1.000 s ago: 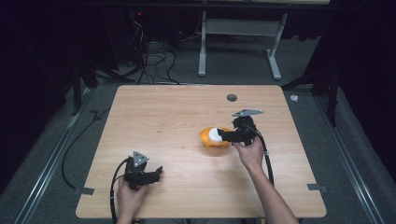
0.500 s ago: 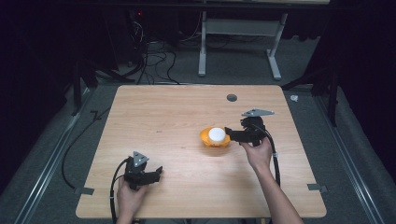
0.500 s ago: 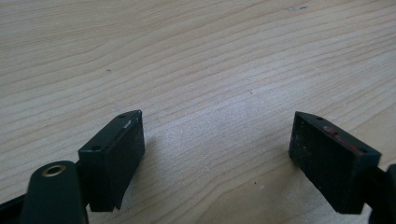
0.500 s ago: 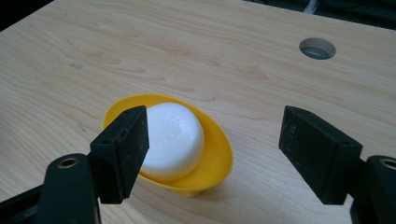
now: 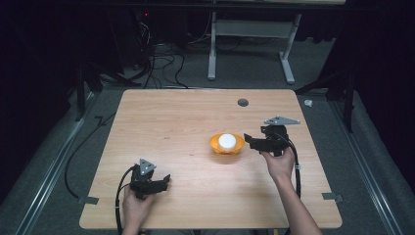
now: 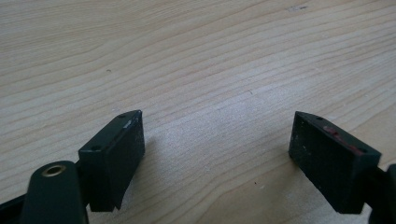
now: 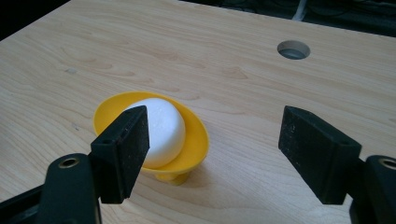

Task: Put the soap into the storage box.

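A yellow bowl [image 5: 226, 148] stands on the wooden table [image 5: 186, 122], right of the middle, with a white rounded object [image 5: 227, 141] lying in it. My right gripper [image 5: 248, 142] hovers just right of the bowl and points left at it, apart from it. In the right gripper view the bowl [image 7: 196, 140] and white object [image 7: 163, 126] sit ahead and left of my right gripper [image 7: 217, 126]. Its jaws have just been closing slightly but stand open, with nothing between them. My left gripper [image 5: 165, 181] rests near the front left of the table, and in its own view my left gripper [image 6: 217, 149] is open over bare wood.
A round hole [image 5: 242, 102] is cut in the table behind the bowl, and the same hole [image 7: 293, 49] appears in the right gripper view. Cables trail from both grippers. A white desk frame [image 5: 249, 44] and floor cables lie beyond the far edge.
My right gripper has drawn back to the right, from over the white object in the bowl to a spot beside the bowl. The left hand has stayed put.
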`<state>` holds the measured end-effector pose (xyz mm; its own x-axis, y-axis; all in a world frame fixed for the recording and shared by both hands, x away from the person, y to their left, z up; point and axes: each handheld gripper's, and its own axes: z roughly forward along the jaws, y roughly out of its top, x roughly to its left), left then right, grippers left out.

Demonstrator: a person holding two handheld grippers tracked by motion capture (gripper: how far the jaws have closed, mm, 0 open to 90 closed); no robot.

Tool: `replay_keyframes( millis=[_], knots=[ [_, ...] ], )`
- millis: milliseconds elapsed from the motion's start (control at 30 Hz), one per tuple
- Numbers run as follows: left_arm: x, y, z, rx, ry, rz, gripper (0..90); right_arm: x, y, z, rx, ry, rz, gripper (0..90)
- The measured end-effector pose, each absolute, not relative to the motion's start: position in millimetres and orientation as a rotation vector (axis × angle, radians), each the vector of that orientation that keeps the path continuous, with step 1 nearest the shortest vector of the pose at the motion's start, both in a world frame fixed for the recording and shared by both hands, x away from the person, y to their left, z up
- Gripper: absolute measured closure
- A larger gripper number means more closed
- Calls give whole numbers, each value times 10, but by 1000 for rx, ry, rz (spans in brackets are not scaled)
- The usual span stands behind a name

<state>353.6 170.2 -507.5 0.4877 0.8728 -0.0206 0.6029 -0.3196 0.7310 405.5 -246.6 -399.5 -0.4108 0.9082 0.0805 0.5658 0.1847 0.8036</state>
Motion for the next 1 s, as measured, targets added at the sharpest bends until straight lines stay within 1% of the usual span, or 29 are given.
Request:
replay_keyframes(
  millis=[1000],
  knots=[
    [3536,1701,-5075,2045,1212,503,187,3737,-2844,-3993,1427,1957,1124,256]
  ],
)
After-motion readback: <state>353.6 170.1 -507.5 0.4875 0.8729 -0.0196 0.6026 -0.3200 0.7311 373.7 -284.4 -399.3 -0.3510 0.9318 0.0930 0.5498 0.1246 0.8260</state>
